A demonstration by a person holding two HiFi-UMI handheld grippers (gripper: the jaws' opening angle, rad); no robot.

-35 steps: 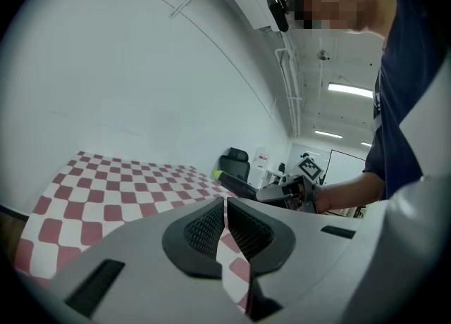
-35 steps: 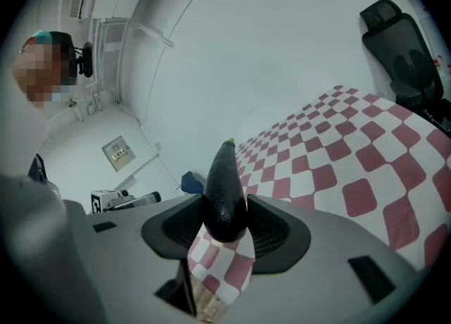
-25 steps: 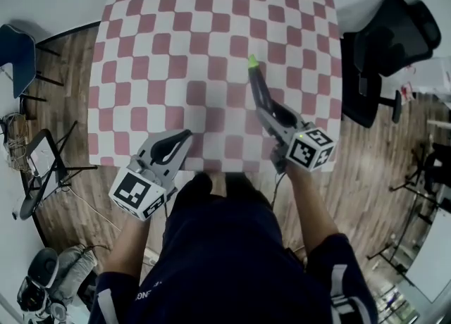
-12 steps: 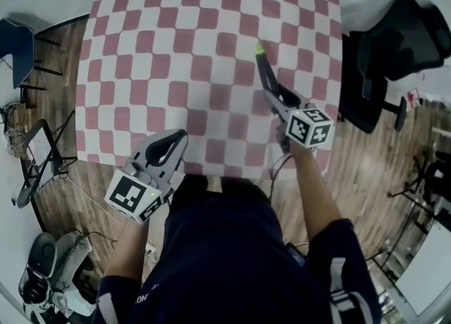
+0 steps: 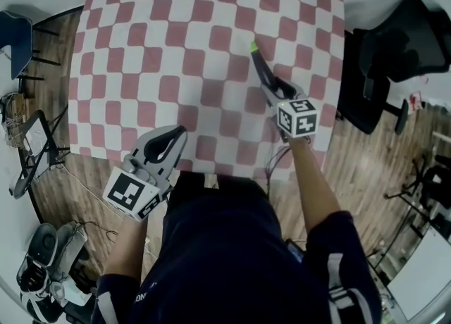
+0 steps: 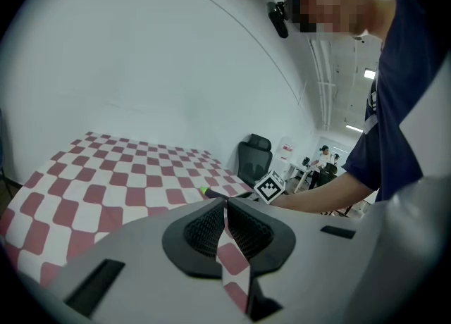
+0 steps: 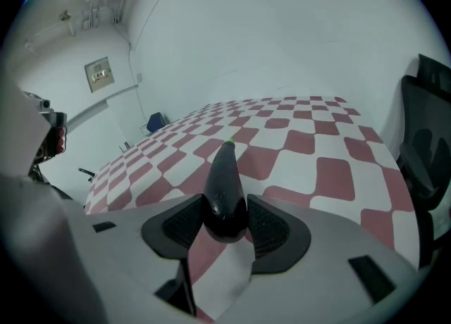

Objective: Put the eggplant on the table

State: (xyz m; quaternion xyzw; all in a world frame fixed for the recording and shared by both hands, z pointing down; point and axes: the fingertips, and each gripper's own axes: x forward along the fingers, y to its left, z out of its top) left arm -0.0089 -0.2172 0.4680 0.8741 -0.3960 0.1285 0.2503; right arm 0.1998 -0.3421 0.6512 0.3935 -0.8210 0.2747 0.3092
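A dark purple eggplant (image 5: pixel 261 72) with a green tip points away from me over the red-and-white checkered table (image 5: pixel 176 48). My right gripper (image 5: pixel 270 90) is shut on its thick end. In the right gripper view the eggplant (image 7: pixel 225 185) sits squeezed between the two black pads, slanting down toward the cloth. My left gripper (image 5: pixel 171 144) hovers at the table's near edge, shut, with nothing held. In the left gripper view its pads (image 6: pixel 204 229) meet, and the eggplant (image 6: pixel 220 193) shows beyond them.
A black office chair (image 5: pixel 398 41) stands just past the table's right edge. A blue chair (image 5: pixel 14 41) and a folding stand (image 5: pixel 35 164) are on the wooden floor at the left. Bags and cables (image 5: pixel 49 273) lie at the lower left.
My right gripper has carried the eggplant farther out over the table and lower, rolling as it went. My left gripper has drifted a little along the near edge.
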